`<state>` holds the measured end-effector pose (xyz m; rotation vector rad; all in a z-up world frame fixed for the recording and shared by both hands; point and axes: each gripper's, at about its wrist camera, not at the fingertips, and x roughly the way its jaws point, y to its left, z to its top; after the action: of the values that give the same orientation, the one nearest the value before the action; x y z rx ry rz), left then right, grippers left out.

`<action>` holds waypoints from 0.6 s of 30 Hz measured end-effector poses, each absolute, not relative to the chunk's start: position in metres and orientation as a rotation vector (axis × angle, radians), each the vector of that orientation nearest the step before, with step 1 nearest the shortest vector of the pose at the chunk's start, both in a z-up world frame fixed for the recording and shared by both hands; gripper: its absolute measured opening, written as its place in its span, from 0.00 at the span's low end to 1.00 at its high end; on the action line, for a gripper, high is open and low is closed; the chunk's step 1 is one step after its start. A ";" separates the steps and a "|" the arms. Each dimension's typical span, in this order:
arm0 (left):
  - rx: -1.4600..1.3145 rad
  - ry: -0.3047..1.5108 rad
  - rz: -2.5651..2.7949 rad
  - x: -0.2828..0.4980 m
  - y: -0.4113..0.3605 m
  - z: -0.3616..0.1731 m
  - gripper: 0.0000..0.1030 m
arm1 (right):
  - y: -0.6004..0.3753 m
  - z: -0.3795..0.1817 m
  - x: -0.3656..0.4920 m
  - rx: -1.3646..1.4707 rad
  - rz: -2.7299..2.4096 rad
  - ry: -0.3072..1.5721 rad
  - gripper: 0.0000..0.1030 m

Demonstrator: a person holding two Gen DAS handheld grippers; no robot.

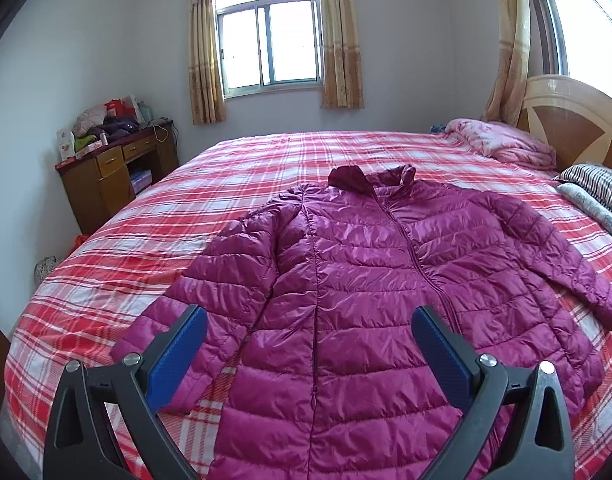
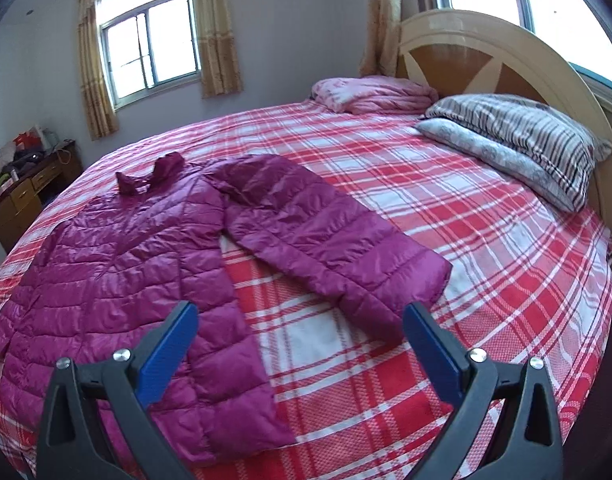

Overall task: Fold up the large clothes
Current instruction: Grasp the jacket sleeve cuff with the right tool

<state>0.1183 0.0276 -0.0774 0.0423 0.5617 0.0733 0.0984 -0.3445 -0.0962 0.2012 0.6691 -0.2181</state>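
Above the near edge of the bed, my left claw hung with its blue pads spread wide, pinching nothing and touching nothing. My right claw was the same, its pads far apart and bare.

Between and beyond the left fingers lay the jacket, a quilted magenta one, spread flat on its back with the zip closed and the collar pointing away from me toward the window. Its hem reached down under the claw, and its one sleeve ran down beside the left pad onto the plaid sheet.

From the right wrist, the jacket sat to the left, its lower corner passing under the left finger. Its other sleeve stretched out slanting across the sheet, and the cuff ended just short of the right pad, apart from the body of the jacket with a strip of sheet between.

Only the left view gave me the whole front and the zip; it also showed the cluttered desk by the wall more plainly. Only the right view showed the far sleeve at full length, the two stacked pillows and the rounded headboard nearly whole. A folded pink blanket lay at the head of the bed in both.
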 end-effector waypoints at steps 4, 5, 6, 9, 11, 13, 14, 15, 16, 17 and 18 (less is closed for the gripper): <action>0.058 0.586 0.083 0.151 0.025 -0.092 0.99 | -0.383 -0.107 0.109 0.302 -0.274 0.698 1.00; 0.061 0.593 0.086 0.159 0.024 -0.096 0.99 | -0.392 -0.110 0.111 0.330 -0.286 0.705 1.00; 0.064 0.597 0.091 0.165 0.025 -0.099 0.99 | -0.400 -0.114 0.114 0.356 -0.294 0.709 1.00; 0.070 0.615 0.109 0.184 0.026 -0.109 0.99 | -0.423 -0.124 0.124 0.425 -0.329 0.734 0.98; 0.074 0.626 0.126 0.196 0.028 -0.116 0.99 | -0.433 -0.133 0.132 0.459 -0.332 0.756 0.93; 0.071 0.643 0.132 0.205 0.030 -0.121 0.99 | -0.441 -0.143 0.141 0.484 -0.332 0.792 0.88; 0.070 0.649 0.133 0.209 0.030 -0.124 0.99 | -0.442 -0.147 0.144 0.492 -0.331 0.807 0.85; 0.071 0.655 0.136 0.213 0.031 -0.126 0.99 | -0.443 -0.151 0.146 0.503 -0.313 0.822 0.75; 0.073 0.663 0.139 0.217 0.031 -0.128 0.99 | -0.442 -0.155 0.149 0.509 -0.290 0.837 0.63; 0.074 0.668 0.137 0.220 0.031 -0.130 0.99 | -0.441 -0.159 0.152 0.501 -0.280 0.852 0.58; 0.076 0.672 0.136 0.223 0.030 -0.131 0.99 | -0.439 -0.158 0.152 0.483 -0.282 0.845 0.53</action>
<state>0.2227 0.0300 -0.1315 0.0763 0.6721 0.1356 0.1521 -0.4390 -0.1583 0.4830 0.8451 -0.2816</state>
